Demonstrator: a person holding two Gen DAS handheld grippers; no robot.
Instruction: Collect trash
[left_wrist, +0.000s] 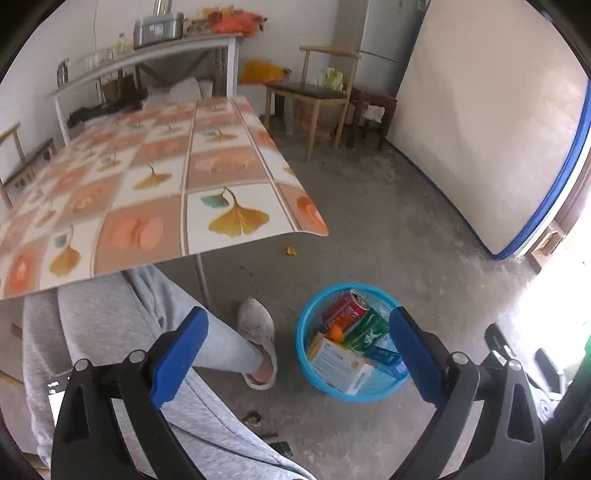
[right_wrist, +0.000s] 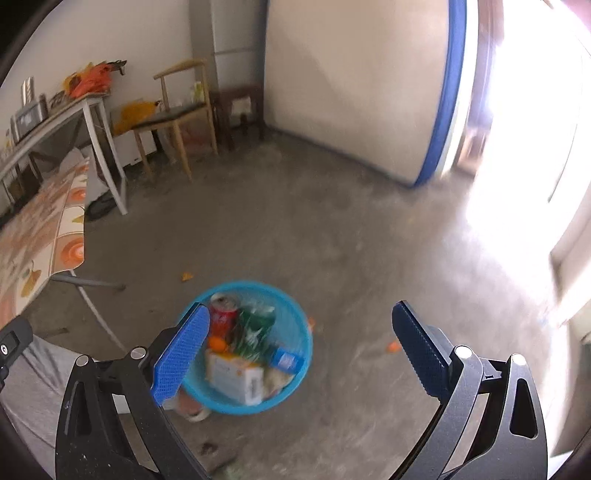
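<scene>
A round blue basket (left_wrist: 306, 363) (right_wrist: 295, 384) stands on the concrete floor beside the table. Inside lie a red soda can (left_wrist: 345, 306) (right_wrist: 222, 314), a green can (left_wrist: 365, 328) (right_wrist: 255, 325), a white carton (left_wrist: 338, 365) (right_wrist: 234, 374), a small orange piece (left_wrist: 335, 333) (right_wrist: 217, 344) and a blue packet (left_wrist: 388, 357) (right_wrist: 286, 360). My left gripper (left_wrist: 299, 315) hangs open above the basket with nothing between its fingers. My right gripper (right_wrist: 301, 312) is open too, empty, above the basket's right side.
A table (left_wrist: 166, 184) with a leaf-patterned cloth is at the left. A person's grey-trousered leg (left_wrist: 147, 325) and shoe (left_wrist: 258, 332) rest beside the basket. Small orange scraps (right_wrist: 393, 346) lie on the floor. A wooden chair (left_wrist: 317, 96) and a leaning mattress (left_wrist: 480, 110) stand beyond.
</scene>
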